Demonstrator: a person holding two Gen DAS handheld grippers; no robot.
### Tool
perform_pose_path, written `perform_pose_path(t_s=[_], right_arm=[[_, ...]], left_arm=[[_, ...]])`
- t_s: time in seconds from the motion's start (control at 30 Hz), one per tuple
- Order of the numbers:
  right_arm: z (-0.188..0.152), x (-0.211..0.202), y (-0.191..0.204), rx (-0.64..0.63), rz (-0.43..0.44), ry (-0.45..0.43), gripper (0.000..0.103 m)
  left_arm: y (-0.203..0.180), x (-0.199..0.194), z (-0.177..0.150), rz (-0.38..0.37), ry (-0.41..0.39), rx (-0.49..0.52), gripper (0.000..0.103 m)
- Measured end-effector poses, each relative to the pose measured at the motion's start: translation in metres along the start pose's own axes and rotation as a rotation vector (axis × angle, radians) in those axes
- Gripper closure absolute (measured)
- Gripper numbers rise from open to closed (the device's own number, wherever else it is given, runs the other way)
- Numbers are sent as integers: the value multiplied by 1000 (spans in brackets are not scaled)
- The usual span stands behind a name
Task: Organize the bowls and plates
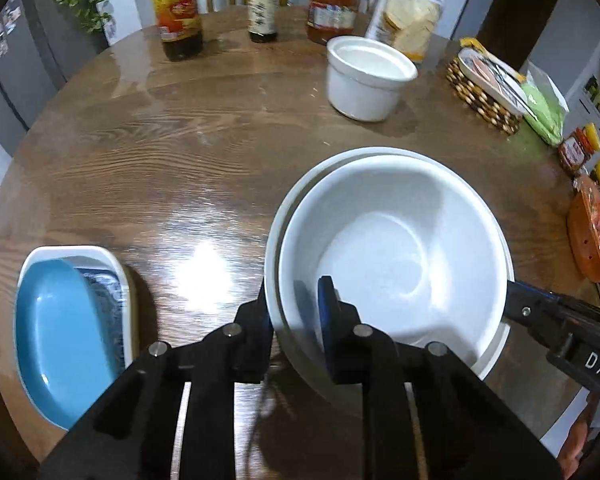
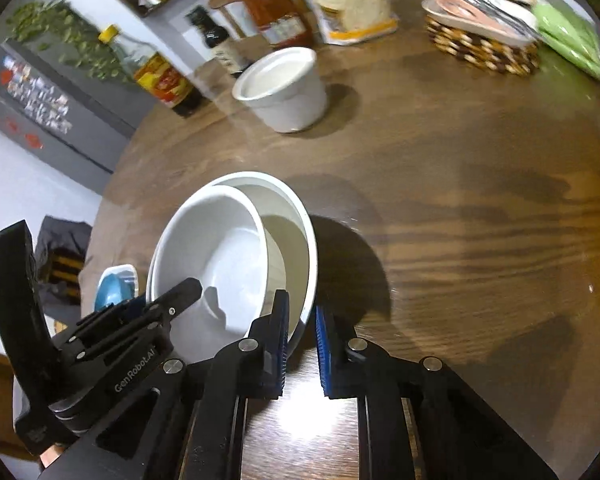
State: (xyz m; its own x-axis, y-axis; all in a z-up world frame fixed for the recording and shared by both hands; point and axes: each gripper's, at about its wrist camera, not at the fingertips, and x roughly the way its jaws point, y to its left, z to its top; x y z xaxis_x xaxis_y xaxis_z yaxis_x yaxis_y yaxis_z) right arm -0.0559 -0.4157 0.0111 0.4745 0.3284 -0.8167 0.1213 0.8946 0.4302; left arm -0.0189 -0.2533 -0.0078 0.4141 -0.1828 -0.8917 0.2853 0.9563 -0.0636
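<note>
Bowls sit nested at the middle of the round wooden worktop: a smaller white bowl rests tilted inside a larger white bowl.

In the left wrist view, at lower left, a blue dish lies in a white rectangular dish near the worktop's edge, well apart from the nested pair. At bottom centre the left gripper has its jaws closed narrowly on the near rims of the nested bowls, 1 finger outside and the other inside. At right centre the right gripper reaches the larger bowl's right rim. Along the top stand 3 bottles: an oil bottle, a dark sauce bottle and an orange sauce bottle. A bag of crackers is right of them, a white ramekin just in front, and a woven basket sits at upper right.

In the right wrist view, the left gripper shows at lower left, over the smaller bowl's rim. At bottom centre the right gripper has its jaws narrowly apart around the larger bowl's near rim; whether the pads press the rim I cannot tell. The ramekin stands above centre, and the basket is at upper right.
</note>
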Motion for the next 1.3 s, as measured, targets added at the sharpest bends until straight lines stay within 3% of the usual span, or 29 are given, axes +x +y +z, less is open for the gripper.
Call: perform_pose_path(t_s=[0.13,0.33,0.43,0.53,0.57,0.67,0.9,1.17,1.3], right_arm=[[3,9,23,-43,11,27,87],[-1,25,32,-49,-15,84,87],[-1,24,29,-31,-40,87,84],[0,8,24,-25,-73,42,76],[0,1,21,-17,-76,24,72],[5,-22,12,15,-88,-36,63],[17,-63,18,-23,-116,-125,62],[38,-99,45,-110,-135,-231,62],[57,-115,51,-131,-157,-278,61]], left_arm=[[20,-10,2,43,-21,-25,83],[41,-3,-5,70,34,-53,82],[39,0,-8,77,40,-30,71],[36,-9,-8,105,6,0,41],[37,-16,-7,102,-11,3,38],[42,-32,-3,94,-47,8,32],[47,-64,7,119,-129,21,18],[27,-88,36,76,-189,69,13],[14,-107,58,12,-229,90,10]])
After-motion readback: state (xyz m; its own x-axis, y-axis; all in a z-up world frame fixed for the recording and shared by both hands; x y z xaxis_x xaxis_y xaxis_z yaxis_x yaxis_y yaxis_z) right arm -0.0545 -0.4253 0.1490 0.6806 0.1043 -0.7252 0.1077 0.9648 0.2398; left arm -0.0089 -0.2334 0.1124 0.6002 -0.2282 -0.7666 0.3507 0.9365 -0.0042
